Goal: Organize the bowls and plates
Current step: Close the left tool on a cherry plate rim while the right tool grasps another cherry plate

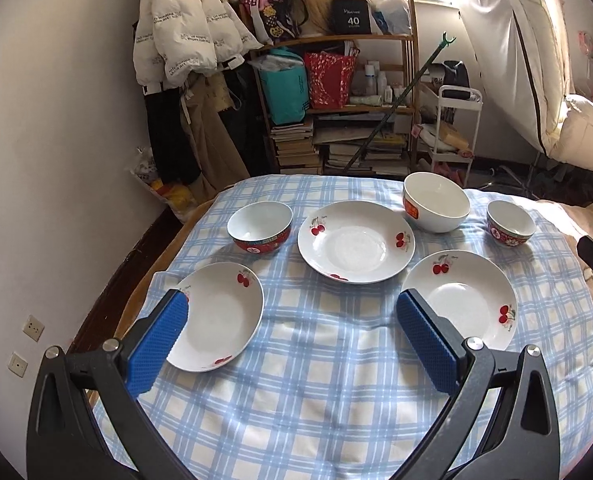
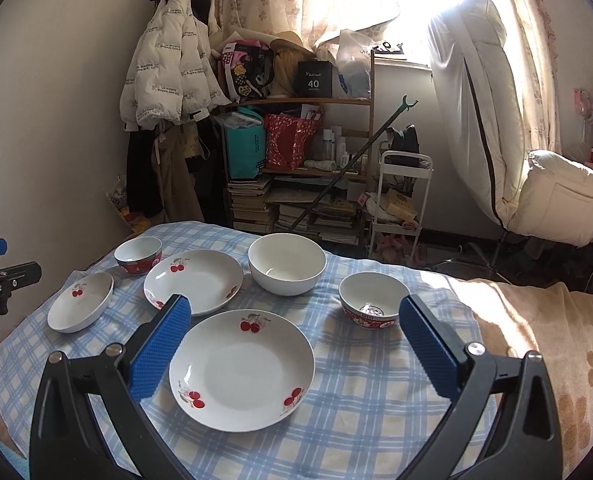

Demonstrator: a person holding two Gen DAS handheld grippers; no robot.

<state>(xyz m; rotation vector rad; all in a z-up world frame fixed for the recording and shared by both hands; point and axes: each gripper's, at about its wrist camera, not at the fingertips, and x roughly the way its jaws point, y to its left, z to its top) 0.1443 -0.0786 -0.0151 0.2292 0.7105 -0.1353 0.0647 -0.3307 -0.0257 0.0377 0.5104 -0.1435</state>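
Three white cherry-print plates lie on the blue checked cloth: a left plate point(image 1: 220, 320) point(image 2: 81, 302), a middle plate point(image 1: 356, 242) point(image 2: 194, 280) and a near-right plate point(image 1: 462, 300) point(image 2: 242, 370). Behind them stand a red-sided bowl point(image 1: 261, 228) point(image 2: 138, 256) at the left, a large white bowl point(image 1: 436, 202) point(image 2: 287, 263) and a second red-sided bowl point(image 1: 511, 224) point(image 2: 374, 300) at the right. My left gripper point(image 1: 292, 308) hovers open between the left and near-right plates. My right gripper point(image 2: 296, 312) is open above the near-right plate, empty.
A cluttered wooden shelf point(image 1: 336, 108) with bags and books stands behind the table, beside a small white cart point(image 1: 456, 136) and hanging coats point(image 1: 184, 40). A beige blanket point(image 2: 536, 320) lies right of the checked cloth point(image 1: 316, 380). The wall is close on the left.
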